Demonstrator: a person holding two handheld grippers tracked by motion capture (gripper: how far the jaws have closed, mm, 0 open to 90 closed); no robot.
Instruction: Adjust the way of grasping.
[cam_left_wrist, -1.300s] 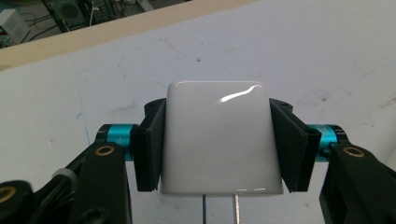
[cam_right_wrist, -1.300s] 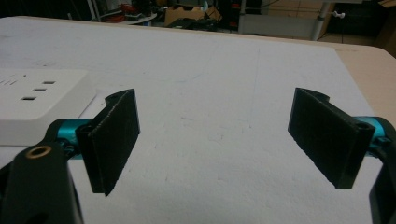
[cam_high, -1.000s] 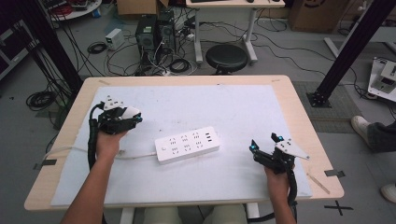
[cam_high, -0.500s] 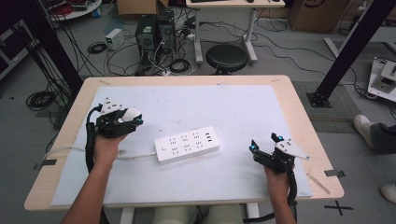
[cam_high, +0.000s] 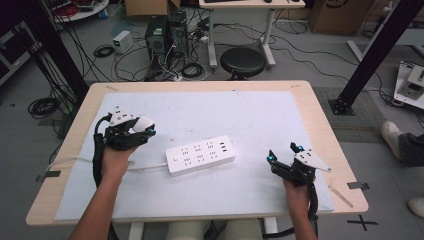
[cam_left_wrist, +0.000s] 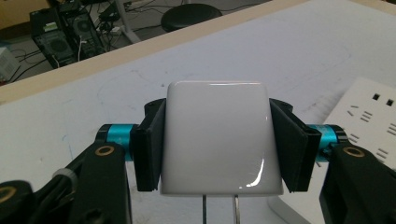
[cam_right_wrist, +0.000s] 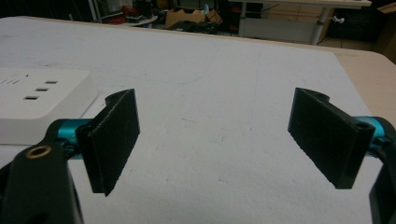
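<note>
The left tool grips a white plug adapter between its pads, held above the table just left of the white power strip. The right tool rests open, empty, well apart.

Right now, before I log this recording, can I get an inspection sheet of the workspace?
Surface: wooden table under a white mat, faintly scuffed.
Job's things: white plug adapter, prongs showing; white power strip mid-mat.
Clutter: nothing seen.
Grippers: left hand-held gripper shut on the adapter, beside the strip; right hand-held gripper open, empty, over the mat.
Cables: strip's white cord runs off the left edge.
Surroundings: black stool, computer towers, floor cables.
</note>
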